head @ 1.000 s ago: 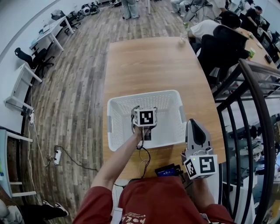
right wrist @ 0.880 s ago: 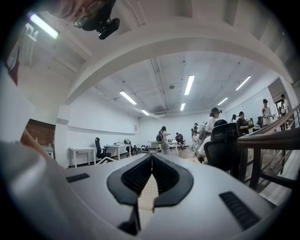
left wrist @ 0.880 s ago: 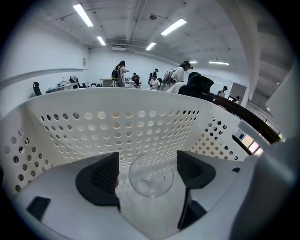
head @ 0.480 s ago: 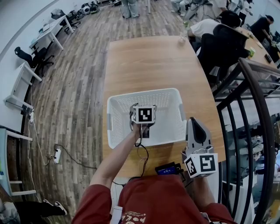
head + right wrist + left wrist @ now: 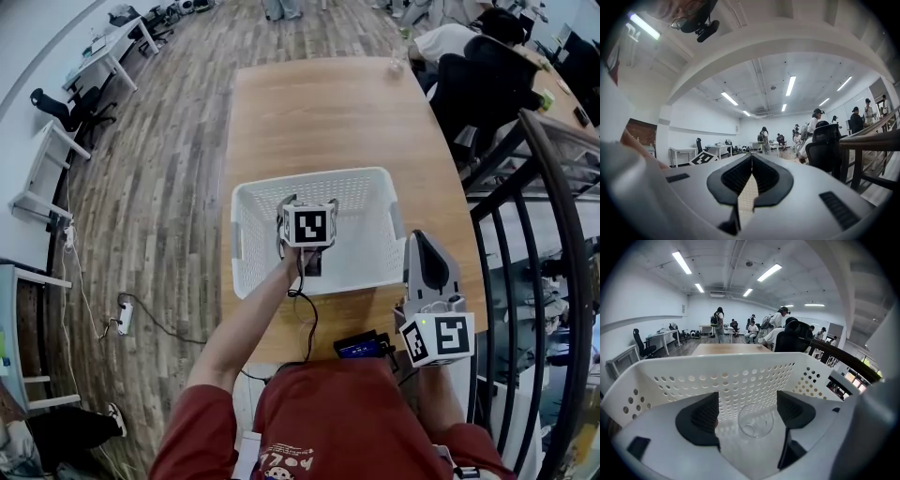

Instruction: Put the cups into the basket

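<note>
Sitting on the floor of the white perforated basket (image 5: 740, 376) is a clear glass cup (image 5: 755, 422), seen through the left gripper view. It lies out ahead between the two black pads and clear of both. Whether it stands upright or lies tipped toward the camera I cannot tell. The left gripper (image 5: 749, 409) has its jaws spread wide and nothing pinched, and from the head view it hangs inside the basket, near the front wall.

Off to the right, the right gripper (image 5: 751, 164) has its pads pressed together on nothing. It is held low at the near right corner of the table (image 5: 319, 112), beside the basket and outside it, nose pointing forward.

So the step in hand reads as the drop-off: cup down, jaws off it, this placement looks done. The next move calls for lifting the left gripper straight up and clear of the rim without nudging the cup or catching the basket wall. The rest of the table looks bare, apart from a small clear object (image 5: 395, 64) at the far right edge. It is too small to call, though it could be another cup, and reaching it would mean a long stretch across the table.
</note>
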Demonstrator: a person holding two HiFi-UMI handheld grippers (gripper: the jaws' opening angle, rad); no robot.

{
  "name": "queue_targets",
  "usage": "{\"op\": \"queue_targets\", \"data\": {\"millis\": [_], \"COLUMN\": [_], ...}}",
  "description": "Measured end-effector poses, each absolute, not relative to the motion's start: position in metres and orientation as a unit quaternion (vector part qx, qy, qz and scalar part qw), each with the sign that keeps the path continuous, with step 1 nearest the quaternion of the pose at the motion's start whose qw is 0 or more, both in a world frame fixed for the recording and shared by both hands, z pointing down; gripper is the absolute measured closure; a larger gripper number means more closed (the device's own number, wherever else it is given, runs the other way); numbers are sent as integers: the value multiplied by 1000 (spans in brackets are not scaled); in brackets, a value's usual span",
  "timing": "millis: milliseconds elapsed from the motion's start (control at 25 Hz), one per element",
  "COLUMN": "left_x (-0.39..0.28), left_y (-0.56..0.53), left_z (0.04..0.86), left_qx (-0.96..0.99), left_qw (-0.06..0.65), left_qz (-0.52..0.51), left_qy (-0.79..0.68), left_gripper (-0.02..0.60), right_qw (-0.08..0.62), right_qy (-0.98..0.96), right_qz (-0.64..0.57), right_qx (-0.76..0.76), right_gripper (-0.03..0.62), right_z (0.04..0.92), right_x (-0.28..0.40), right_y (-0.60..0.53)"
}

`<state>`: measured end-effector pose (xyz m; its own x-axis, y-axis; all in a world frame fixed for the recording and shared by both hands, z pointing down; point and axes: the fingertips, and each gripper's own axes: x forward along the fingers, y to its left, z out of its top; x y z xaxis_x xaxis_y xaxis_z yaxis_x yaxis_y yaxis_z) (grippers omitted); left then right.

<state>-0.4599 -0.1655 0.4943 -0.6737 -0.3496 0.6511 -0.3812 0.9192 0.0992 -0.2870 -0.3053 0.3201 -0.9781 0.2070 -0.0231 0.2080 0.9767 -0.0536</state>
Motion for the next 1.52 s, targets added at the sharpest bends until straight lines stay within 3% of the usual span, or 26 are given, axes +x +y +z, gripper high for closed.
{"op": "queue_targets", "data": {"millis": [600,960,1240,1520], "left_x": [-450,-439,-418,-404], "left_y": [-167,-160,-160,-153], "left_z": [437,396,353,335], "left_qx": [219,215,223,227], "left_qw": [255,167,54,12], "left_qz": [29,36,62,44], "left_qy": [-941,-961,-971,-973], "left_gripper": [210,210,210,212], "right_qw": [3,-1,-7,-6], "right_qy": [994,994,995,995], "right_qz": [-25,-24,-24,-21], "right_qx": [104,102,100,100], "right_gripper": [583,583,583,583], "right_z": [322,326,329,328], "right_x": [-289,-290,-290,-288], "right_y": [-303,-302,-300,-298]}}
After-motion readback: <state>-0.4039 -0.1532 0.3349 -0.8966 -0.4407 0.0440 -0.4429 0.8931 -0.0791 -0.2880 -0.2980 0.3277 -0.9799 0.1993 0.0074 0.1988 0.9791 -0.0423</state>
